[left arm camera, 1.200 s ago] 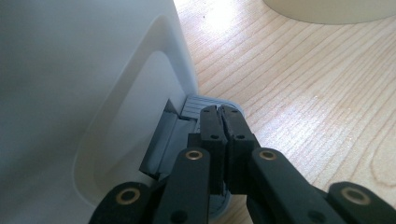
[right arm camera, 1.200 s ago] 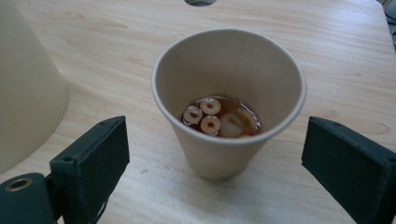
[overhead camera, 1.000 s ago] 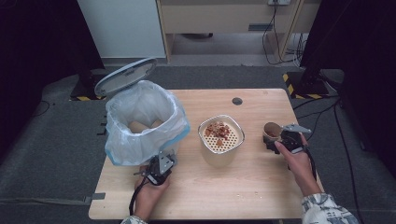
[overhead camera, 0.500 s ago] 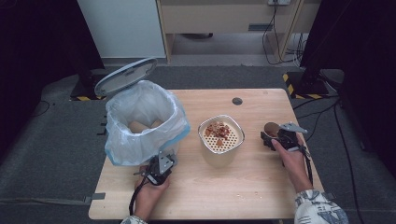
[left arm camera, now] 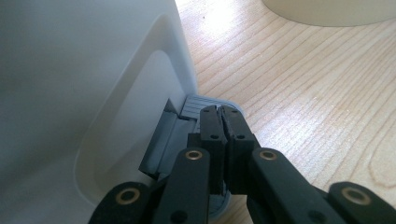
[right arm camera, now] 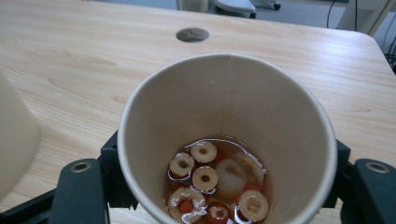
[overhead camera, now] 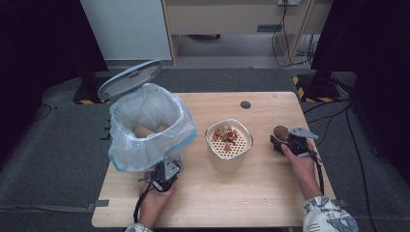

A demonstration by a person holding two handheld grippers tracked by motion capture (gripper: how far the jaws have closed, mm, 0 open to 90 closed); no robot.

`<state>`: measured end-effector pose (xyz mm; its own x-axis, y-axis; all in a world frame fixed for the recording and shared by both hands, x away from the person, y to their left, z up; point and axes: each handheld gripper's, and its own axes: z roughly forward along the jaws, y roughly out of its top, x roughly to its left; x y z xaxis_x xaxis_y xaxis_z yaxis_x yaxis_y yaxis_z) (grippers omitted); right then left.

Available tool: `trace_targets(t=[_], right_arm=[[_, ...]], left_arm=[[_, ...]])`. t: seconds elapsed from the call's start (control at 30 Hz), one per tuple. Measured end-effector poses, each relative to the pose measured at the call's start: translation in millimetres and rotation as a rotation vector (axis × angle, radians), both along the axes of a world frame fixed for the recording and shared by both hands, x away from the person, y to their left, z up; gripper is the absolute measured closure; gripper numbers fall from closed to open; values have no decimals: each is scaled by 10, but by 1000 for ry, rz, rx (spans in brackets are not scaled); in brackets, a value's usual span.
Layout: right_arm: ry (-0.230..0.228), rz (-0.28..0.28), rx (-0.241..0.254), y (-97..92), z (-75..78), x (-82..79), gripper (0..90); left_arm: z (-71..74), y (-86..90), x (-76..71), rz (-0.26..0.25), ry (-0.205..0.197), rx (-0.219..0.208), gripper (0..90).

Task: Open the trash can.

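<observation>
Closing my right gripper [overhead camera: 286, 141] around the paper cup [right arm camera: 227, 135] of soup near the table's [overhead camera: 270, 203] right edge; my shut left gripper [left arm camera: 221, 115] presses the bin pedal [left arm camera: 198, 103], keeping the bin's lid [overhead camera: 129, 79] up.

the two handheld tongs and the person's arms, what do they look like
Both tongs are black: flat linkage bars with brass-ringed pivot holes lead to blocky black fingers. The left tongs and the right tongs each carry a grey three-cornered plate on top, and a black cable trails back from each. The right sleeve is light with a dark leafy print.
</observation>
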<state>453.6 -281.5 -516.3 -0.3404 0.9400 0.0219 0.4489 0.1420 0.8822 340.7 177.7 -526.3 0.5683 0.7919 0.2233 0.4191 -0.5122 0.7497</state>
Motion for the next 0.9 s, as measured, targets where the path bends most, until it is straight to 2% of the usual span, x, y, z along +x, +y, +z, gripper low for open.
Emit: trace_targets(t=[0.27,0.4,0.7,0.9], right_arm=[[-26,35,-8,-29,194,-48,301],[-24,55,-13,-38,291,-57,305],[-40,66,-25,-30,444,-59,307],[-47,74,-39,-30,602,-53,310]], left_arm=[[0,1,0,1,1,-3,874],[-1,1,0,1,1,-4,874],[-1,2,0,2,1,-5,874],[-1,3,0,2,2,-6,874]])
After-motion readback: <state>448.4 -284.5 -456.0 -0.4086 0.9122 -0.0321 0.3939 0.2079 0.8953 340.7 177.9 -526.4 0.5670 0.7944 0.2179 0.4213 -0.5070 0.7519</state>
